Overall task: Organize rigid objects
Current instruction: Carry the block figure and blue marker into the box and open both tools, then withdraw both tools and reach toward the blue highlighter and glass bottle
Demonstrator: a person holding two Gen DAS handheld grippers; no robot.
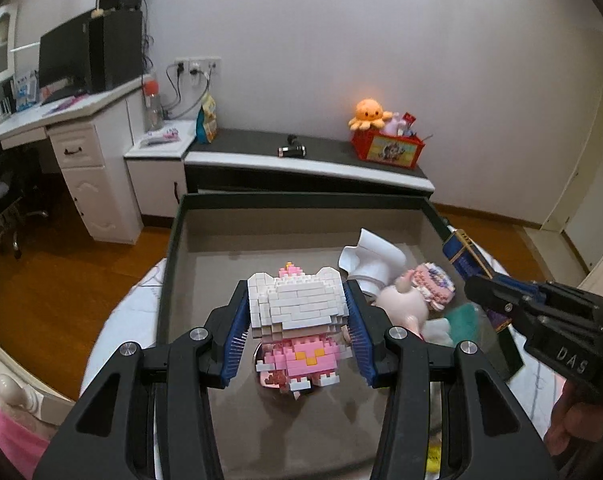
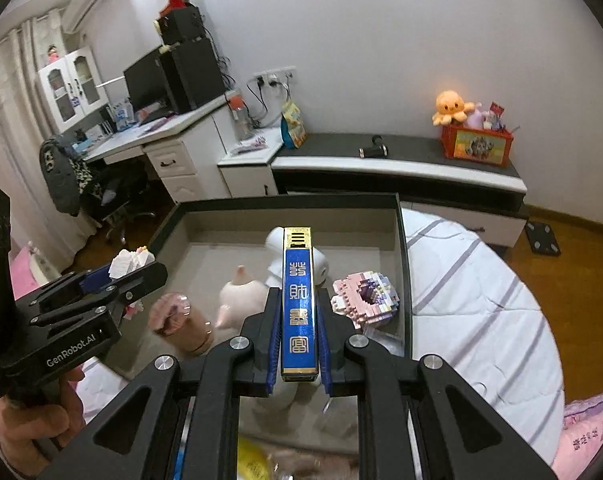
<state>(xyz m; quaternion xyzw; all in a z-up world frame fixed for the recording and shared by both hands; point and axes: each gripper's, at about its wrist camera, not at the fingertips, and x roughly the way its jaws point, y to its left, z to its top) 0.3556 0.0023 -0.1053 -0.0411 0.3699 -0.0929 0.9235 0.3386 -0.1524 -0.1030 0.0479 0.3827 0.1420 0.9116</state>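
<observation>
My left gripper (image 1: 297, 304) is shut on a white and pink brick-built cat figure (image 1: 295, 312), held above the dark open box (image 1: 301, 200). My right gripper (image 2: 297, 308) is shut on a slim blue box with gold characters (image 2: 297, 300), also above the dark open box (image 2: 285, 202). In the left wrist view the right gripper (image 1: 475, 284) with the blue box (image 1: 463, 252) reaches in from the right edge. In the right wrist view the left gripper (image 2: 141, 268) enters from the left, a hand (image 2: 33, 428) beneath it.
Inside the box lie a white figure (image 1: 375, 256), a pale pink doll (image 1: 405, 304), a pink brick piece (image 2: 363, 300) and a pink jar (image 2: 181, 322). The box rests on a striped bed cover (image 2: 473, 292). A low cabinet (image 1: 309, 160) bears a red toy bin (image 1: 387, 148).
</observation>
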